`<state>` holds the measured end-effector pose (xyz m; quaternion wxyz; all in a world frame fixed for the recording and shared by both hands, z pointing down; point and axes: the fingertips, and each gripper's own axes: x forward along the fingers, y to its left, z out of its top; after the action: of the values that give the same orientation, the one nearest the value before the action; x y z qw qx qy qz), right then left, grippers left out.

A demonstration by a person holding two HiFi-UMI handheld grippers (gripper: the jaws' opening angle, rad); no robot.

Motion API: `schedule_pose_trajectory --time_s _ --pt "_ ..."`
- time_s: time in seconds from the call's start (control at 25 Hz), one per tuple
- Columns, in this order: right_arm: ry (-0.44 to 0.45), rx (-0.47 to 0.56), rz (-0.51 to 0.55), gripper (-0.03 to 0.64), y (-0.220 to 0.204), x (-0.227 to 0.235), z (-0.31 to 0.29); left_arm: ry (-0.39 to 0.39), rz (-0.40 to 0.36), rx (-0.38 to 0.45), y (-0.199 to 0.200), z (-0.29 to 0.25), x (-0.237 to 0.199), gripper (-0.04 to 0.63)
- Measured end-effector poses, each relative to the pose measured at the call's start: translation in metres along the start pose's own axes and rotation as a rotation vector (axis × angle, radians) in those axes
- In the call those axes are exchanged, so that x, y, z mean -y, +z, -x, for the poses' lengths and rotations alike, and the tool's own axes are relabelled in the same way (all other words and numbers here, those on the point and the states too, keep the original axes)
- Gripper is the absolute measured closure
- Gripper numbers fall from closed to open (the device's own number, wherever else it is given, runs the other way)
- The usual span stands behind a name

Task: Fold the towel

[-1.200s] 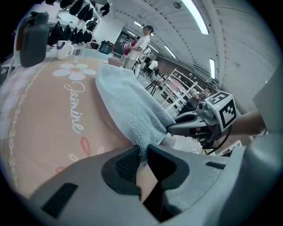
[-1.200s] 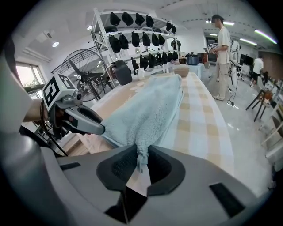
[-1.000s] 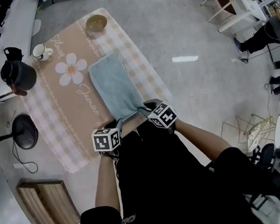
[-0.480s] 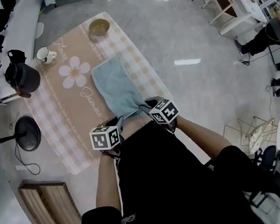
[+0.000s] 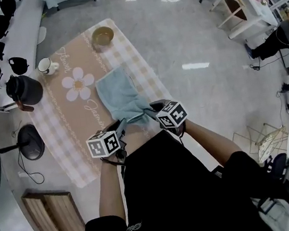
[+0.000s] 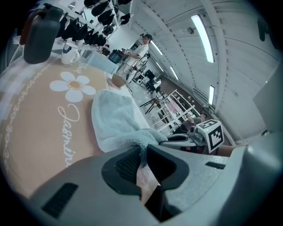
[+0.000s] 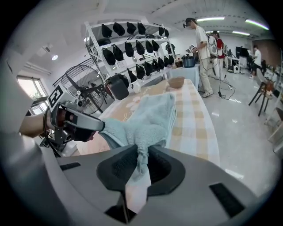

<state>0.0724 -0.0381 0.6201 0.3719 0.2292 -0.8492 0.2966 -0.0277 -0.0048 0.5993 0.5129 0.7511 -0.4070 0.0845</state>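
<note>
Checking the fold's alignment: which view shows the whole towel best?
The head view: the towel shows nearly whole, from above. The left gripper view and right gripper view show it foreshortened, a corner pinched in the left tongs and right tongs.

Pale blue towel (image 5: 121, 93), checked daisy-printed tablecloth (image 5: 70, 123).
</note>
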Motion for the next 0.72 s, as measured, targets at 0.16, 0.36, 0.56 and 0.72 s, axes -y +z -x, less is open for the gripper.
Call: schedule_pose_trajectory --time_s 0.16,0.36,0.56,0.72 --pt "0.02 0.016 0.02 0.56 0.033 0.011 0.0 -0.009 0.027 0.052 0.036 -0.001 -0.001 0.543" --pt "0.039 0.025 0.035 0.557 0.071 0.023 -0.004 -0.003 0.064 0.108 0.077 -0.005 -0.01 0.543" --pt "0.075 0.013 0.057 0.557 0.106 0.034 -0.014 0.028 0.083 0.153 0.107 -0.007 -0.023 0.543" --pt "0.112 -0.014 0.072 0.554 0.132 0.041 -0.03 0.056 0.132 0.187 0.125 -0.008 -0.04 0.543"
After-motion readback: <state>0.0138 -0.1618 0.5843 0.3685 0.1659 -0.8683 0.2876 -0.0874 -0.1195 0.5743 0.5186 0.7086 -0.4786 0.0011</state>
